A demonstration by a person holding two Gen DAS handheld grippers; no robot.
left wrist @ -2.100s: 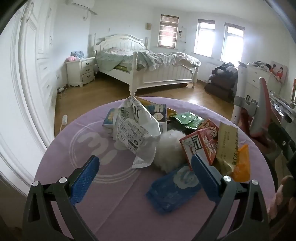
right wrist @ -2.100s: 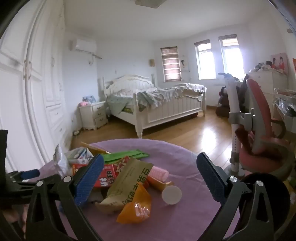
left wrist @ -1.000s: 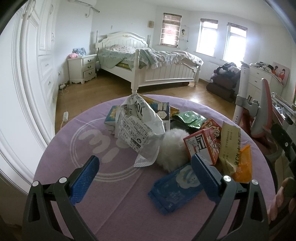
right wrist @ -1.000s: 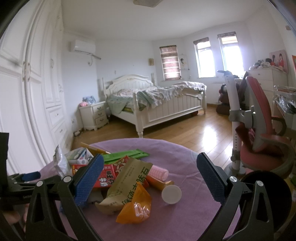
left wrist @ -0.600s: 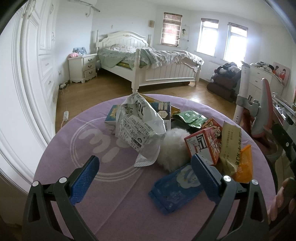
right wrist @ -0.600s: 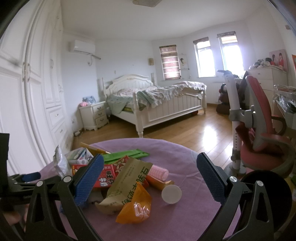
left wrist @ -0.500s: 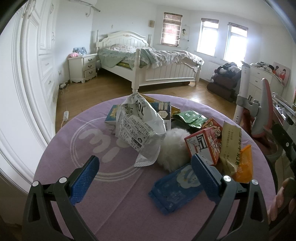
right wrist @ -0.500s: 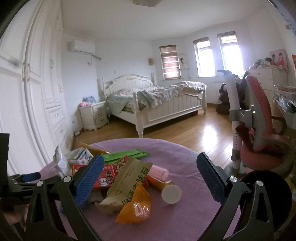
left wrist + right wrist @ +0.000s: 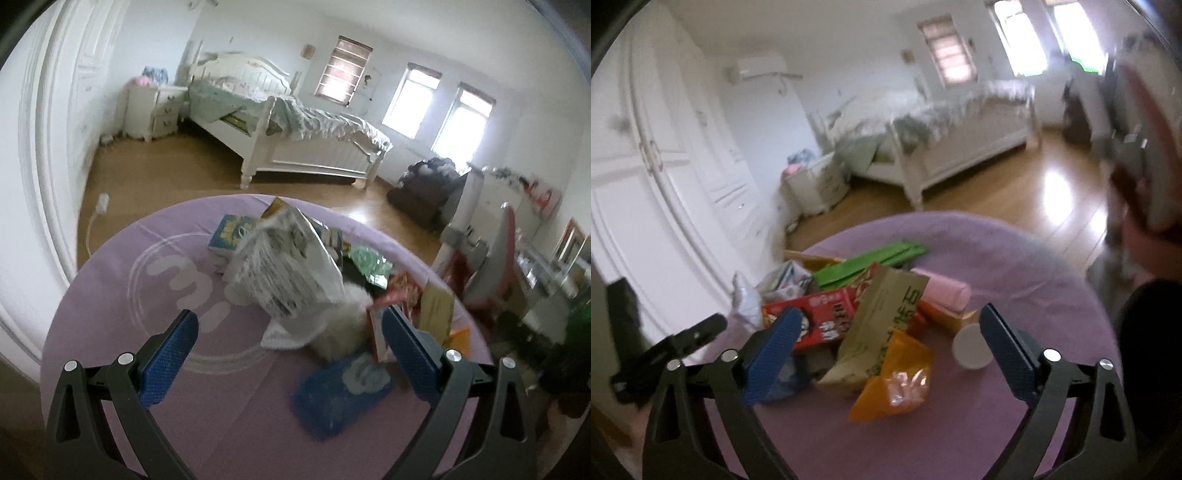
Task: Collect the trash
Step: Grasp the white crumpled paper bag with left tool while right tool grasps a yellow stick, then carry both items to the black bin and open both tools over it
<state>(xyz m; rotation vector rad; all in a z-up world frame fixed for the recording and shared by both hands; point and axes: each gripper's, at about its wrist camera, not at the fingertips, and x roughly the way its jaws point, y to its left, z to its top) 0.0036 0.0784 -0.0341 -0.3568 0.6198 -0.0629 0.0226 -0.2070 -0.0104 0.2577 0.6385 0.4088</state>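
round purple table point(image 9: 110, 295) in a bedroom, heaped with trash, both views blurred. at the left, left gripper point(image 9: 288, 343) low over the near half of the cloth, blue pads far apart, nothing between them but bare cloth and the pile's near edge. just beyond, crumpled white printed bag point(image 9: 284, 269) standing tall at the pile's middle, blue and yellow box point(image 9: 231, 236) behind it on the left. white fluffy ball point(image 9: 343, 325) to its right, flat blue packet point(image 9: 340, 391) nearer, long axis running from near left to far right. further right, red carton point(image 9: 812, 321) lying on its side, long axis left to right. tan pouch point(image 9: 882, 317) leaning across it, long axis from near left up to far right. orange wrapper point(image 9: 894, 380) nearest, green sachet point(image 9: 871, 258) flat behind, long axis toward far right, pink roll point(image 9: 942, 293) beside it. right gripper point(image 9: 886, 339) over these, jaws wide and closing, tan pouch and orange wrapper in the gap, pads touching neither. small white cap point(image 9: 971, 349) close by the right pad. beyond the table, wooden floor point(image 9: 155, 177), white wardrobe point(image 9: 646, 166) at far left, white bed point(image 9: 295, 147) under bright windows, pink chair point(image 9: 498, 266) at right.
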